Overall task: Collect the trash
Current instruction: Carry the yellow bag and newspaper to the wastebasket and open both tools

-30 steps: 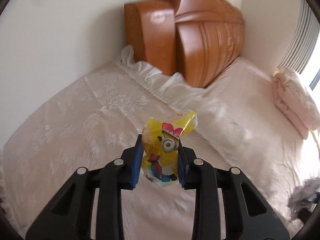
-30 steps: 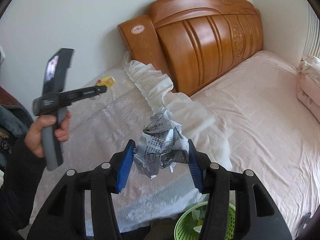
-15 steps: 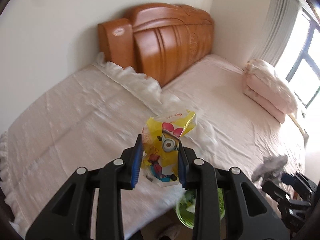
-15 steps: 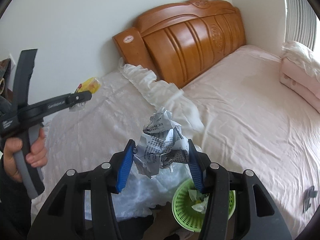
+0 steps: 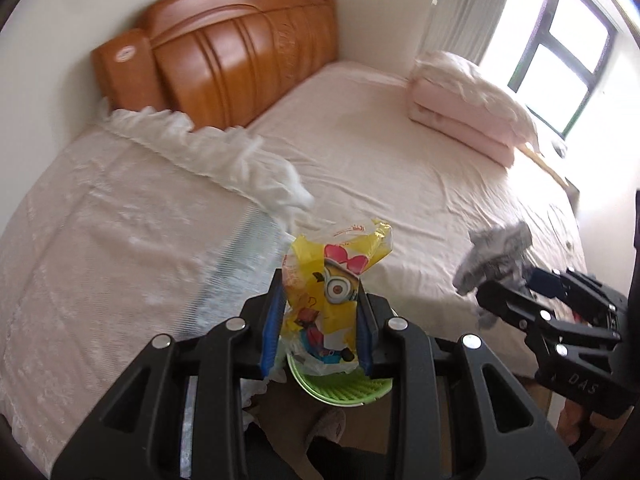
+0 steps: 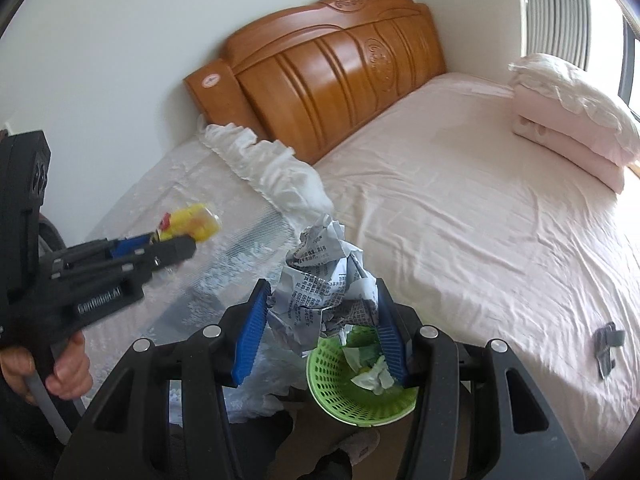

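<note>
While the left gripper (image 5: 320,320) is pinching a yellow cartoon snack wrapper (image 5: 332,288) and the right gripper (image 6: 320,328) a crumpled newspaper ball (image 6: 324,280), both are hanging over the part-filled green basket (image 6: 332,396) just beyond the fingertips, drops pending.

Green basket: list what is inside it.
In the right wrist view, the green basket holds crumpled white and greenish scraps. The right gripper, shut on the crumpled newspaper, covers part of the inside.
</note>
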A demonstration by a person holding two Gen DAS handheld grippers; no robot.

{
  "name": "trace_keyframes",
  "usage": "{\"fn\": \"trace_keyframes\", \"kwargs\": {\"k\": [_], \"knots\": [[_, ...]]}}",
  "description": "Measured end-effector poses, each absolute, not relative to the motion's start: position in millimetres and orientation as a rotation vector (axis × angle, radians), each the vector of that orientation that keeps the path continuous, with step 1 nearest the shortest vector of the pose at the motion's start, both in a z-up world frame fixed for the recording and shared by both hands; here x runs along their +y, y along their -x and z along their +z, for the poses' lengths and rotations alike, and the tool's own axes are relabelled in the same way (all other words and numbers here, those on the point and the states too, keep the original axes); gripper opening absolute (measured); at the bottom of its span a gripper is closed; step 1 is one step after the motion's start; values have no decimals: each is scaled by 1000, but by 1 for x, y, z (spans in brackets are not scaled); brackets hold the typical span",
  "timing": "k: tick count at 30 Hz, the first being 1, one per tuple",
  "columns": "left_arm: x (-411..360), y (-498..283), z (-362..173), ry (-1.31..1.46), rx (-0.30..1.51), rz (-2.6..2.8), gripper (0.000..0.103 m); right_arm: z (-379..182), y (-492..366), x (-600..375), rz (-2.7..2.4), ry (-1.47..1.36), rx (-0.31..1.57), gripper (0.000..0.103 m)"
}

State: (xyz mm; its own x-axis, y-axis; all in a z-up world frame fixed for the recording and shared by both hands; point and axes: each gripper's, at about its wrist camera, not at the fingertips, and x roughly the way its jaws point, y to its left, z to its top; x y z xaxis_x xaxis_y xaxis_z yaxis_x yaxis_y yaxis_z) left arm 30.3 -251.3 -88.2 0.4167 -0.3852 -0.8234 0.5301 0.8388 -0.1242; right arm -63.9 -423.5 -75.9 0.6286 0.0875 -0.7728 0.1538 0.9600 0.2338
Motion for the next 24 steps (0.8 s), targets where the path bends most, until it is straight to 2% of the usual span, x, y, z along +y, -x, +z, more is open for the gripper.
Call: {"fn": "trace_keyframes", "kwargs": {"k": [10, 17, 19, 20, 21, 24], "knots": [[-288, -11, -110, -221, 1043, -662, 30, -85, 86, -444, -112, -329, 893, 52], [-315, 1, -139, -272, 1124, -735, 36, -87, 102, -461, -167, -356, 892, 52], [-321, 5, -146, -295, 1136, -749, 41, -89, 106, -465, -180, -370, 896, 52], [-323, 6, -149, -305, 1140, -751, 48, -91, 108, -466, -185, -377, 899, 52], [-325, 7, -152, -317, 1144, -750, 59, -92, 109, -467, -188, -380, 901, 52], [-328, 9, -155, -337, 1140, -744, 77, -96, 112, -469, -195, -392, 908, 52]]}}
